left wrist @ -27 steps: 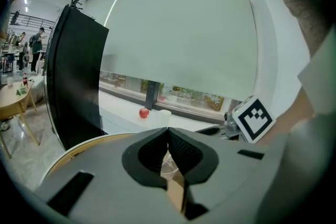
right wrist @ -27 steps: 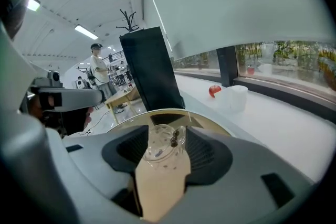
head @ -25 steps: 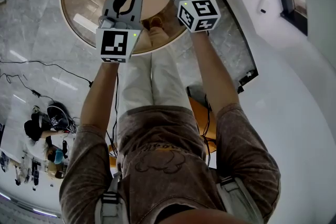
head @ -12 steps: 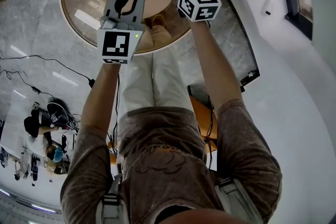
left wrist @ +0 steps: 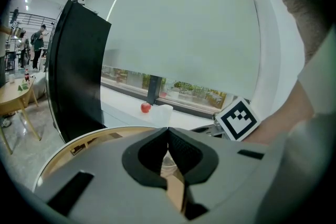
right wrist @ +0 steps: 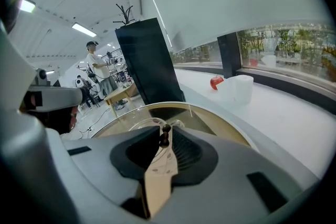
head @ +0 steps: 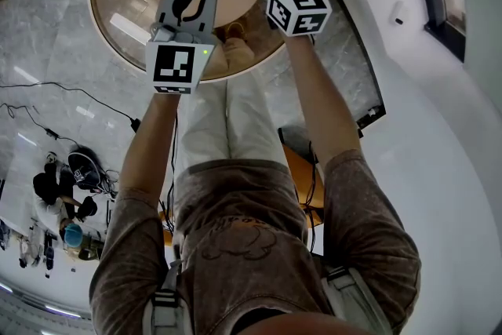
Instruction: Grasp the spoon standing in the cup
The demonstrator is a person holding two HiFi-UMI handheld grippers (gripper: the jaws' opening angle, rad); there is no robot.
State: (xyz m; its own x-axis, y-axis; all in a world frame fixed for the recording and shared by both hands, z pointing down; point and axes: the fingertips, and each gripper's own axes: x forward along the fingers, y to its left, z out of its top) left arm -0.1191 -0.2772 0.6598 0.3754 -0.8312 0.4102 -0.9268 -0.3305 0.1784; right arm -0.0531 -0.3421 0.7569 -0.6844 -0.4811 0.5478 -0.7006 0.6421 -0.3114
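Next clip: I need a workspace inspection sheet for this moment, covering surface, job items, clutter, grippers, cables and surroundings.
Surface: round table, wooden top with a glassy rim.
Job's things: spoon standing in the clear cup.
Clutter: nothing seen on the table.
Grippers: right gripper has just been closing and is now shut on the spoon's handle; left gripper shut, empty.
Cables: black cable on the floor.
Surroundings: black panel; red ball and white container on the window ledge; people in the distance.
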